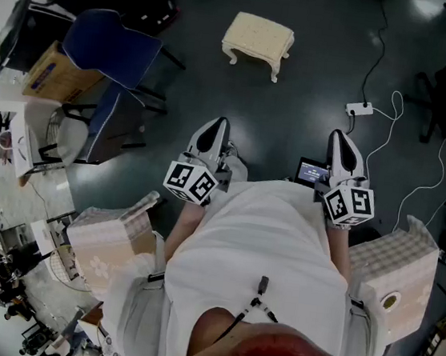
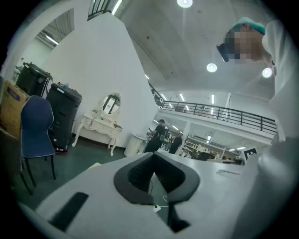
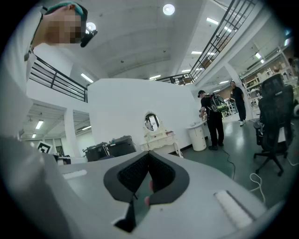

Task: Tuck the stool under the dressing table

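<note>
Head view, looking steeply down your own front: you stand on a dark floor [image 1: 319, 56] with one tool raised in each hand at waist height, both pointing ahead. The left tongs [image 1: 218, 124] and the right tongs [image 1: 338, 137] are each clenched to a point with nothing in them. The stool [image 1: 258, 40], cream with short curved legs, stands upright on the open floor ahead of you, well apart from both tools and nearer the left one's line. A blue chair [image 1: 110, 46] stands off to the left, and a white power strip [image 1: 359, 109] with its cable lies to the right. The dressing table is not in this view.

Left gripper view: the left tongs [image 2: 153, 156] are pressed together, empty. Far beyond them the white dressing table [image 2: 100, 125], with an oval mirror [image 2: 110, 103] on top, stands against a white wall. The blue chair [image 2: 35, 126] is at the left, with black bins [image 2: 63, 114] behind it.

Right gripper view: the right tongs [image 3: 148, 155] are likewise closed on nothing. The dressing table [image 3: 161, 138] shows small and distant, straight beyond the tips. People [image 3: 212, 119] stand further right, and a black office chair [image 3: 275, 112] is at the edge.

Judging by all this, the task has not started. The stool is untouched and far from the dressing table. You have yet to reach it, take hold, bring it across the floor and slide it underneath.
</note>
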Tool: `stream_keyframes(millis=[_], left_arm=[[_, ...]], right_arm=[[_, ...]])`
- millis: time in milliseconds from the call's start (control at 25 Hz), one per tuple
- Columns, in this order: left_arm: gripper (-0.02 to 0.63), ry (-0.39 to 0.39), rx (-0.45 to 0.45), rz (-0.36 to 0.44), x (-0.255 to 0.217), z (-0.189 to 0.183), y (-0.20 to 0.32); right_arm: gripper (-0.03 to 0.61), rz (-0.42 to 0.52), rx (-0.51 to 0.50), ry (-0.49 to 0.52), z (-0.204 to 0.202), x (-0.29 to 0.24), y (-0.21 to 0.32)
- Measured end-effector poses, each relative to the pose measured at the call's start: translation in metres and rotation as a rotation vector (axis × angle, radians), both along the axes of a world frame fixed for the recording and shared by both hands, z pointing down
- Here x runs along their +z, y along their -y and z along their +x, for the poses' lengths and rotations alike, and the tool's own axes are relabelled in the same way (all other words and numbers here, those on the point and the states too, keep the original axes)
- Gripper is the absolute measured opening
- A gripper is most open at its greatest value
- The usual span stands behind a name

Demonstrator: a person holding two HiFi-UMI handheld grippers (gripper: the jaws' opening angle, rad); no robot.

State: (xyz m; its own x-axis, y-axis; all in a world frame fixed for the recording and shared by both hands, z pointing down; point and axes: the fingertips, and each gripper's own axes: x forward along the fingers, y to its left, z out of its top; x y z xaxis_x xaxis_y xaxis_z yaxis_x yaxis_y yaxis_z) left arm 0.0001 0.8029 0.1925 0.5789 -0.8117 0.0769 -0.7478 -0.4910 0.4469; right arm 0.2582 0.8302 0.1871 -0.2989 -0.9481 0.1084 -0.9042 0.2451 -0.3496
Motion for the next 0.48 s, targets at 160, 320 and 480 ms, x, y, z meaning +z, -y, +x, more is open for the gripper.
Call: stream_keyframes(millis=[160, 320, 480], left_arm=[[0.005, 0.039, -0.045, 0.017, 0.004, 0.029, -0.054], [0.005, 0.143, -0.040, 0.054, -0.002, 0.011, -0.072], [0.005, 0.122, -0.003, 0.064, -0.005, -0.002, -0.063]], right_arm=[[0.007, -0.067, -0.023, 0.008, 0.029, 0.014, -0.030], [0.007, -0.037, -0.089, -0.005, 0.000, 0.003, -0.037], [0.007, -0.020, -0.078, -0.023, -0.031, -0.008, -0.029]])
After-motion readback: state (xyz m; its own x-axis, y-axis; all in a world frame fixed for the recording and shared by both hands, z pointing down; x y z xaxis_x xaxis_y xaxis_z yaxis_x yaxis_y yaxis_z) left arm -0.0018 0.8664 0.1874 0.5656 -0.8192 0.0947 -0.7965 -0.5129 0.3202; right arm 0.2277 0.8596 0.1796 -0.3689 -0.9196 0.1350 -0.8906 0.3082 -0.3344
